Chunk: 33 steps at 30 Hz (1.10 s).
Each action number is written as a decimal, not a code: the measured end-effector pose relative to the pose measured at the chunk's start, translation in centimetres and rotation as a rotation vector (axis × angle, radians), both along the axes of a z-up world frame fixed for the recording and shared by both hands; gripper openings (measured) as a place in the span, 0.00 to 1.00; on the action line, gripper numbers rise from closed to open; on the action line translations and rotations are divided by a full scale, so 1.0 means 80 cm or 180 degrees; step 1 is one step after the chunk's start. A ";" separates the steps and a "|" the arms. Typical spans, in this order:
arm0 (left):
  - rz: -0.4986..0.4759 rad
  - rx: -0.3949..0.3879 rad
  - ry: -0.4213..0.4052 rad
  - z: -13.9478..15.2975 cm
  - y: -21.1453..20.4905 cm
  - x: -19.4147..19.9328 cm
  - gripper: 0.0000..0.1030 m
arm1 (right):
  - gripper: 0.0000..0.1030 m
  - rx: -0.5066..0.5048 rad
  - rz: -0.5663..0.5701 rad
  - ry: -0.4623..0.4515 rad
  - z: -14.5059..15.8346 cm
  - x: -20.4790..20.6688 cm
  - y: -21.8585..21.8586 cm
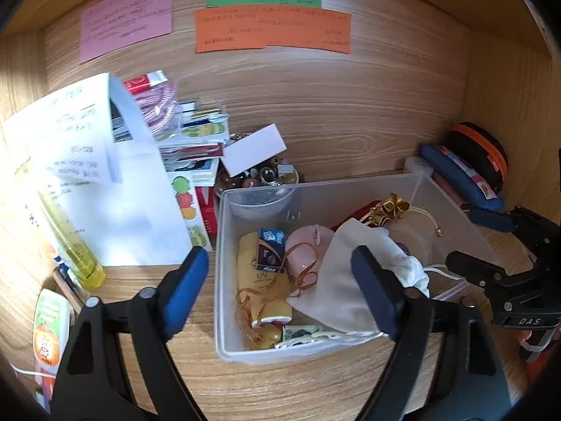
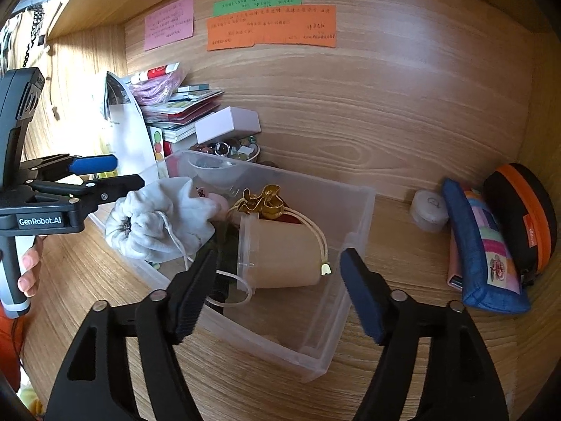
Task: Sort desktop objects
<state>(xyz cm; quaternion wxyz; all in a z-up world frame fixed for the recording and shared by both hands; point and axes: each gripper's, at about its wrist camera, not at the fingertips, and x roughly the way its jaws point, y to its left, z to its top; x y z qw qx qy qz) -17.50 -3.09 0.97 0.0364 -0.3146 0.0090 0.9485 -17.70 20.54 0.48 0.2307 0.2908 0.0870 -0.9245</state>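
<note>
A clear plastic bin (image 1: pixel 252 347) (image 2: pixel 326 347) stands on the wooden desk and holds a yellow sunscreen tube (image 1: pixel 261 280), a small blue box (image 1: pixel 271 249), a pink case (image 1: pixel 305 249), a white drawstring pouch (image 1: pixel 347 280) (image 2: pixel 157 221), a gold-topped red pouch (image 1: pixel 389 208) (image 2: pixel 266 198) and a beige cup (image 2: pixel 284 254). My left gripper (image 1: pixel 280 280) (image 2: pixel 119 172) is open over the bin, its right finger beside the white pouch. My right gripper (image 2: pixel 277 293) is open above the bin's near right end and shows in the left wrist view (image 1: pixel 466 242).
A pile of papers (image 1: pixel 105 182), sticker sheets and a pink cable (image 2: pixel 157 91) stands left. A bowl of beads (image 2: pixel 231 149) sits behind the bin under a white box (image 2: pixel 228 124). Right: a blue pencil case (image 2: pixel 484 245), an orange-black case (image 2: pixel 526 217), a white jar (image 2: pixel 429 210). A yellow tube (image 1: pixel 75 245) lies left.
</note>
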 end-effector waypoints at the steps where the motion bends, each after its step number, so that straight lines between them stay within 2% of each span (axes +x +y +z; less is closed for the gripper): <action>1: 0.0025 0.0009 0.0008 0.001 -0.002 0.003 0.87 | 0.78 0.0019 -0.0032 0.0030 0.001 0.001 0.000; 6: 0.0052 0.0008 0.0033 0.006 0.000 0.018 0.92 | 0.80 -0.0031 -0.0073 0.0070 0.004 0.002 0.005; 11: 0.0061 -0.0110 0.0077 0.011 0.008 0.038 0.95 | 0.84 0.0038 -0.0090 0.0049 0.005 0.002 0.001; 15: 0.0200 -0.0122 0.0123 0.018 0.009 0.055 0.97 | 0.85 0.0095 -0.0071 0.0086 0.017 0.014 -0.005; 19: 0.0346 -0.0087 0.0158 0.024 0.009 0.072 0.97 | 1.00 0.0117 -0.0140 0.0197 0.031 0.034 -0.009; 33: 0.0400 -0.0219 0.0389 0.038 0.040 0.136 0.98 | 1.00 -0.0021 -0.0356 0.0452 0.051 0.105 -0.003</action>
